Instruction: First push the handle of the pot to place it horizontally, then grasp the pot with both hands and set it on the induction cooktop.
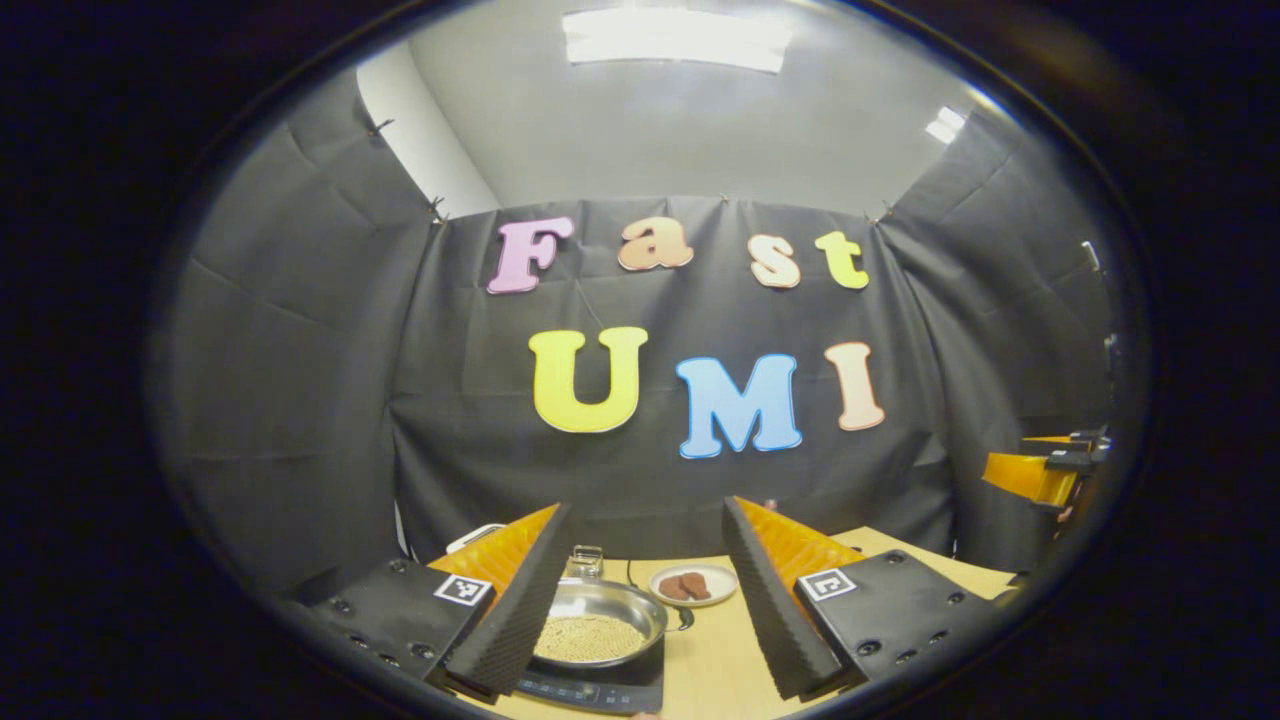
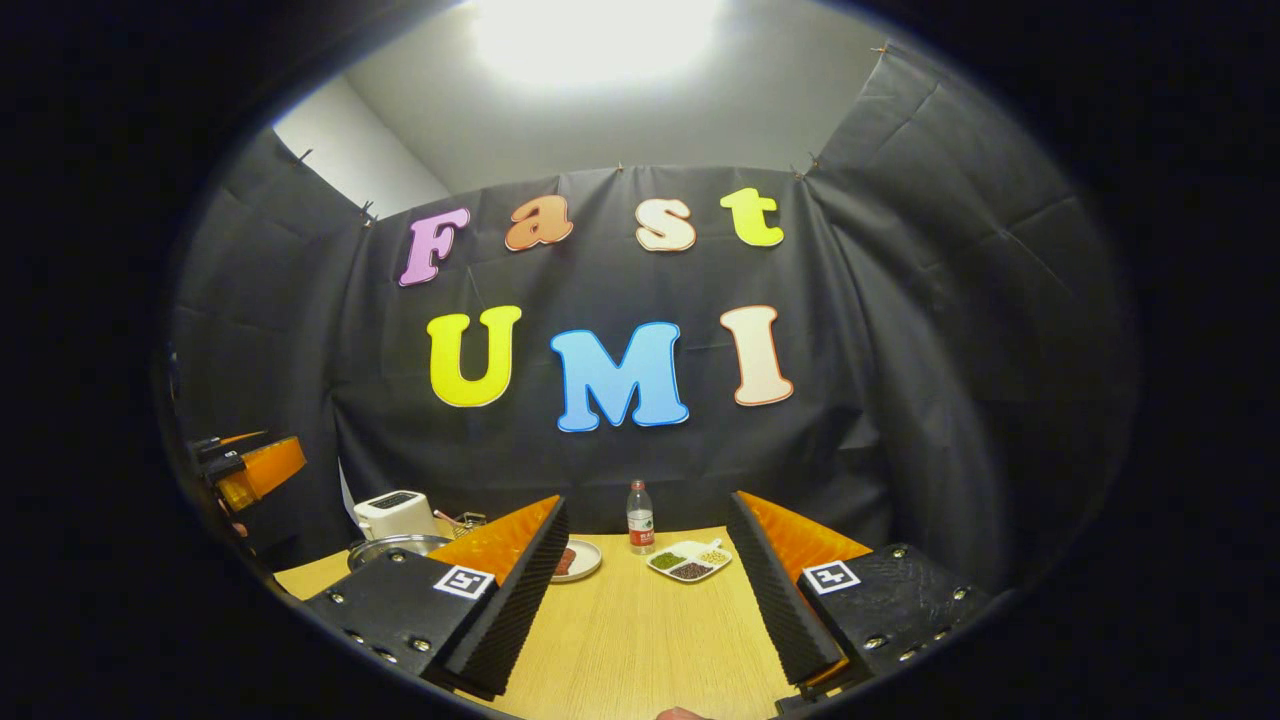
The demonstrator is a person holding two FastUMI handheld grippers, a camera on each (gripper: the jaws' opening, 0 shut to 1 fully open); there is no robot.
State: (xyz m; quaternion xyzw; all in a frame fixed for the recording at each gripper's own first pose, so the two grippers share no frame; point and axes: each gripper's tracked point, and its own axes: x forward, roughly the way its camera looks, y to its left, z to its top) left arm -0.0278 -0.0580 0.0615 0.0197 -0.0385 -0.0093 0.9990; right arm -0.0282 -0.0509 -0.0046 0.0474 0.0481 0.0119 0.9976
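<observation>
Low in the left gripper view, the left gripper [image 1: 640, 590] hangs with its two fingers spread wide and nothing between them. Framed in that gap sits the pot [image 1: 598, 618] — a shiny metal pan filled with small pale beans — resting on the dark induction cooktop [image 1: 600, 685] at the bottom centre of the frame. Just right of it lies a small plate [image 1: 694, 583] with brown pieces, on the wooden table [image 1: 710, 660]. Near the right edge shows the right gripper [image 1: 1045, 470]. In the right gripper view, its fingers are likewise parted and empty; a bottle [image 2: 640, 518] and a divided dish [image 2: 688, 560] stand mid-frame, a white toaster [image 2: 396, 514] at lower left.
</observation>
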